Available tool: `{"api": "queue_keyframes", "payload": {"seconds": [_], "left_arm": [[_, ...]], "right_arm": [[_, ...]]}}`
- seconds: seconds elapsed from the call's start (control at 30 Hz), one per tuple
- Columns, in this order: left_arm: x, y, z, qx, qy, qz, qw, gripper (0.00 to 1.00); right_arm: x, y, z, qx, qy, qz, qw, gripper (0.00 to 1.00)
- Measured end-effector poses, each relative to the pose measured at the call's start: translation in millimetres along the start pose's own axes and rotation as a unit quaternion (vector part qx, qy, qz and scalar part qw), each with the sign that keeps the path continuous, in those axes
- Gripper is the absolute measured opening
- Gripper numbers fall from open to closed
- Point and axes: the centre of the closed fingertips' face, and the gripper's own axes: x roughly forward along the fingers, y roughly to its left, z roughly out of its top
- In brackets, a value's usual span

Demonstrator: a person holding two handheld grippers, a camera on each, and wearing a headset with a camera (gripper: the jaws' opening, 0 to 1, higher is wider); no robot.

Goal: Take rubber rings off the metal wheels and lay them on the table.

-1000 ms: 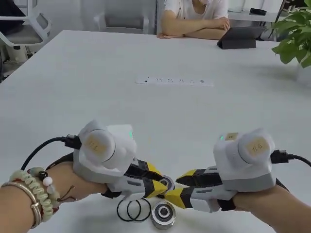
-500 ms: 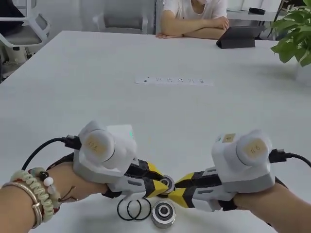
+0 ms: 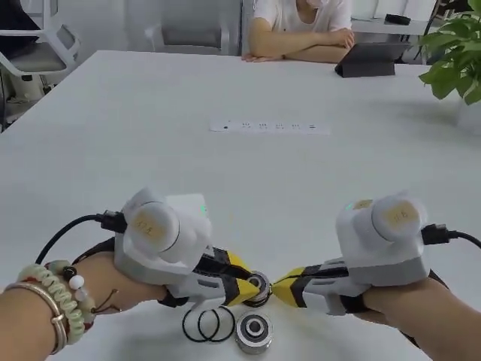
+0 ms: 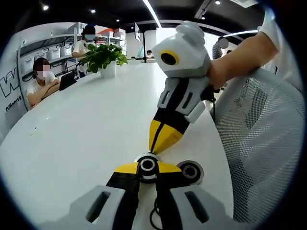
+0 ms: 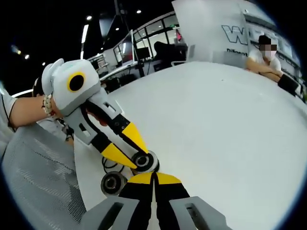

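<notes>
Bracelets (image 3: 46,301) of beads circle your left wrist at the lower left of the head view. Just right of that wrist, your left gripper (image 3: 249,288) lies low over the white tabletop (image 3: 150,128) and pinches a metal wheel (image 3: 259,283) between its yellow tips. In the left gripper view the two tips flank the metal wheel (image 4: 147,164), one at each side of it.

Below the left gripper in the head view, two black rubber rings (image 3: 207,325) lie flat on the tabletop, overlapping each other. Just beside them on the right a second wheel (image 3: 253,332) rests on its face, apart from both grippers. In the right gripper view that second wheel (image 5: 113,183) lies left of the jaws, with the rubber rings (image 5: 106,164) above it.

Further right, your right gripper (image 3: 284,288) points inward at the held wheel, its jaws pressed together. The tips come to a single point right at the wheel's rim. In the right gripper view the jaws of the right gripper (image 5: 153,178) show no gap and end just under the metal wheel (image 5: 145,162). Whether they nip anything at the rim you cannot tell.

Mid-tabletop, a white power strip (image 3: 269,125) lies flat. At the far edge a person (image 3: 301,30) sits with folded arms, a dark tablet (image 3: 366,60) to the right, and a green plant (image 3: 455,56) at the right edge.
</notes>
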Motion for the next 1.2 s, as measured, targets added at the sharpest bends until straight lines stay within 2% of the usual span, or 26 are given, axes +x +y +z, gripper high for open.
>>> {"api": "queue_keyframes", "payload": {"seconds": [0.07, 0.13, 0.23, 0.43, 0.8, 0.9, 0.93, 0.97, 1.0, 1.03, 1.1, 1.2], "left_arm": [[0.2, 0.0, 0.3, 0.0, 0.0, 0.0, 1.0, 0.07], [0.4, 0.0, 0.3, 0.0, 0.0, 0.001, 1.0, 0.07], [0.3, 0.2, 0.2, 0.002, 0.0, 0.0, 1.0, 0.07], [0.4, -0.1, 0.5, 0.011, 0.009, 0.002, 0.9999, 0.07], [0.3, 0.3, 0.3, 0.012, 0.008, 0.002, 0.9999, 0.07], [0.7, 0.8, 0.4, 0.007, 0.007, 0.003, 1.0, 0.07], [0.8, 1.1, 0.5, 0.004, 0.005, 0.005, 1.0, 0.07], [0.7, 1.4, 0.2, -0.001, 0.003, 0.005, 1.0, 0.07], [0.6, 1.4, 0.0, -0.002, 0.002, 0.005, 1.0, 0.07], [0.5, 1.3, 0.1, -0.004, 0.0, 0.006, 1.0, 0.07], [0.4, 1.3, 0.3, -0.009, -0.001, 0.008, 0.9999, 0.07], [0.6, 1.5, 0.2, -0.02, -0.001, 0.011, 0.9997, 0.07]], "right_arm": [[-0.8, 1.1, 4.1, 0.038, -0.01, 0.005, 0.9992, 0.0], [-0.1, 0.1, 2.4, 0.035, -0.009, 0.004, 0.9993, 0.0], [0.1, 4.0, 4.8, 0.053, -0.012, 0.012, 0.9985, 0.0], [-0.2, 6.7, 6.1, 0.065, -0.009, 0.018, 0.9977, 0.0], [-0.7, 13.9, 12.2, 0.063, -0.015, 0.029, 0.9975, 0.0], [-0.3, 23.9, 18.7, 0.065, -0.028, 0.051, 0.9962, 0.0], [-0.4, 33.2, 29.1, 0.062, -0.051, 0.07, 0.9943, 0.0], [-0.4, 30.6, 25.4, 0.054, -0.033, 0.055, 0.9965, 0.0], [1.8, 25.9, 24.7, 0.006, -0.027, 0.034, 0.9991, 0.0], [1.8, 27.1, 23.2, 0.002, -0.022, 0.032, 0.9992, 0.0], [0.9, 26.9, 22.6, 0.029, -0.026, 0.038, 0.9985, 0.0], [-1.5, 21.4, 21.5, 0.037, -0.027, 0.038, 0.9982, 0.0]]}}
